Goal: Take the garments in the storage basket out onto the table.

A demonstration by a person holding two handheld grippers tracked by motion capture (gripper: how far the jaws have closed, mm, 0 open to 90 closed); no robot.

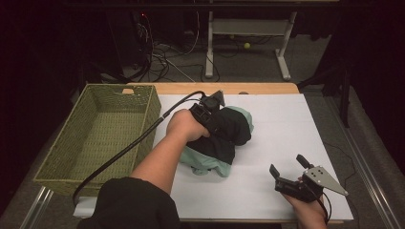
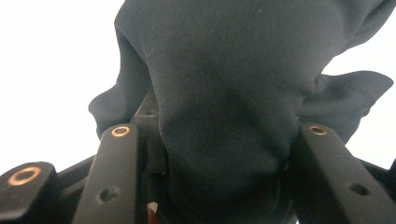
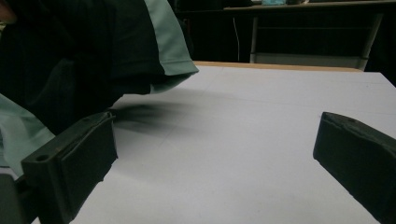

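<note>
A black garment with mint-green panels (image 1: 231, 130) lies bunched at the middle of the white-covered table (image 1: 286, 119). My left gripper (image 1: 212, 114) is buried in its top, held by a hand coming in from the lower left. In the left gripper view the black cloth (image 2: 224, 70) fills the gap between the jaws, which press on it from both sides (image 2: 219, 154). My right gripper (image 1: 287, 164) rests near the table's front right, open, with bare white surface between its jaws (image 3: 215, 140). The garment (image 3: 70, 56) hangs at the left of the right gripper view.
A large woven basket (image 1: 62, 138) stands at the table's left side, next to the garment, and nothing lies in it. The left gripper's cable (image 1: 124, 150) runs over the basket's near corner. Desk legs and cables stand on the floor behind the table.
</note>
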